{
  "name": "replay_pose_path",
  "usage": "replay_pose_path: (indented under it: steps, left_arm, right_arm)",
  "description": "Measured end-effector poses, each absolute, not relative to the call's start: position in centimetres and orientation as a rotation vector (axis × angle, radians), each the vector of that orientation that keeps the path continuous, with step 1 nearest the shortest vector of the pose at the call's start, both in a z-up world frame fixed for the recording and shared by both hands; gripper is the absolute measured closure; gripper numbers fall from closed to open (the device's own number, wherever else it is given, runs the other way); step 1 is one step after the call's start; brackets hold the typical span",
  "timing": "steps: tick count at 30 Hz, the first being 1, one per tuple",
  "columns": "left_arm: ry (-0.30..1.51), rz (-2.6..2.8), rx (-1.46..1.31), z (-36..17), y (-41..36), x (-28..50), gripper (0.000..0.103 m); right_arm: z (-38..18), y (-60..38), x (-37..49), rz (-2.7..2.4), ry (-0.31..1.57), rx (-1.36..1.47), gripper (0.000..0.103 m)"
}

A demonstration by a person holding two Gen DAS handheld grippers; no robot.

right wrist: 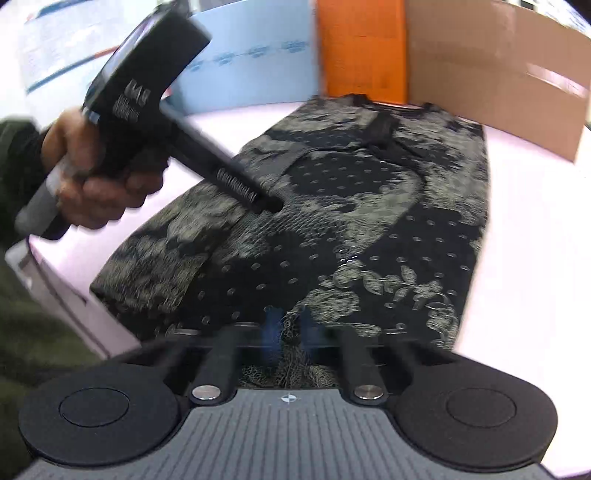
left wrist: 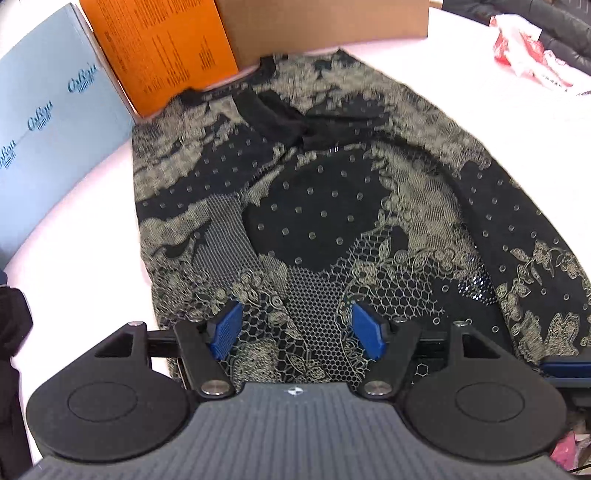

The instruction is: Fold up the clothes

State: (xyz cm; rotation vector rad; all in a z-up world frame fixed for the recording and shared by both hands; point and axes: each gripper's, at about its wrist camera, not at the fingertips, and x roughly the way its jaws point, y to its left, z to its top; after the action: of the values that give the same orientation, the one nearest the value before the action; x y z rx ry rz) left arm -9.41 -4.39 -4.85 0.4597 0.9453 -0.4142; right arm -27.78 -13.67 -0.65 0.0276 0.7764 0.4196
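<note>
A black top with beige lace and floral print (left wrist: 314,206) lies spread on the white table (left wrist: 85,266), its neckline at the far end and its sleeves folded in. My left gripper (left wrist: 295,326) is open, its blue pads hovering over the near hem. My right gripper (right wrist: 290,332) is shut on the near hem of the same top (right wrist: 351,229). The left gripper body (right wrist: 147,92) and the hand holding it show at the left in the right wrist view, over the top's left side.
An orange box (left wrist: 166,48), a brown cardboard box (left wrist: 325,22) and a light blue box (left wrist: 48,122) stand at the table's far edge behind the top. A red and white plastic bag (left wrist: 532,51) lies at the far right. Dark fabric (left wrist: 11,332) hangs at the left edge.
</note>
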Motion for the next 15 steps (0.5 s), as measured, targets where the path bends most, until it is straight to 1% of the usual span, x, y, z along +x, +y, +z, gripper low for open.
replay_pose_path:
  steps: [2,4,5,6,7,9,11,12,13,14,15]
  left_arm:
    - [0.953,-0.406,0.462,-5.1,-4.5,-9.4,0.038]
    - [0.951,-0.396,0.455,-5.3,-4.5,-9.4,0.035]
    - [0.953,-0.390,0.450,-5.3,-4.5,-9.4,0.035]
    - [0.957,-0.384,0.445,-5.3,-4.5,-9.4,0.034]
    - [0.959,-0.380,0.441,-5.3,-4.5,-9.4,0.034]
    - [0.959,-0.375,0.433,-4.9,-4.3,-9.5,0.034]
    - [0.931,-0.388,0.406,-3.7,-3.3,-10.2,0.034]
    - [0.894,-0.414,0.376,-2.6,-2.2,-10.8,0.033]
    - [0.852,-0.438,0.349,-1.5,-0.9,-11.6,0.027]
    - [0.813,-0.450,0.331,-0.7,0.7,-12.4,0.021]
    - [0.781,-0.450,0.320,-0.2,2.3,-13.3,0.017]
  right_arm:
    - [0.0,-13.7,-28.0,0.455,0.771,0.035,0.096]
    - [-0.5,-13.9,-27.8,0.495,0.813,0.037,0.096]
    - [-1.1,-13.9,-27.6,0.511,0.849,0.039,0.093]
    - [-1.6,-13.9,-27.4,0.526,0.882,0.042,0.086]
    - [-1.7,-14.0,-27.3,0.540,0.891,0.052,0.082]
    - [-1.0,-14.4,-27.5,0.573,0.865,0.081,0.062]
    - [0.2,-15.4,-27.8,0.604,0.816,0.115,0.054]
    - [0.6,-16.2,-27.9,0.598,0.796,0.132,0.048]
    - [1.0,-17.2,-27.9,0.573,0.783,0.147,0.045]
    - [1.1,-18.5,-28.0,0.540,0.771,0.172,0.040]
    - [1.1,-20.1,-28.1,0.499,0.761,0.204,0.036]
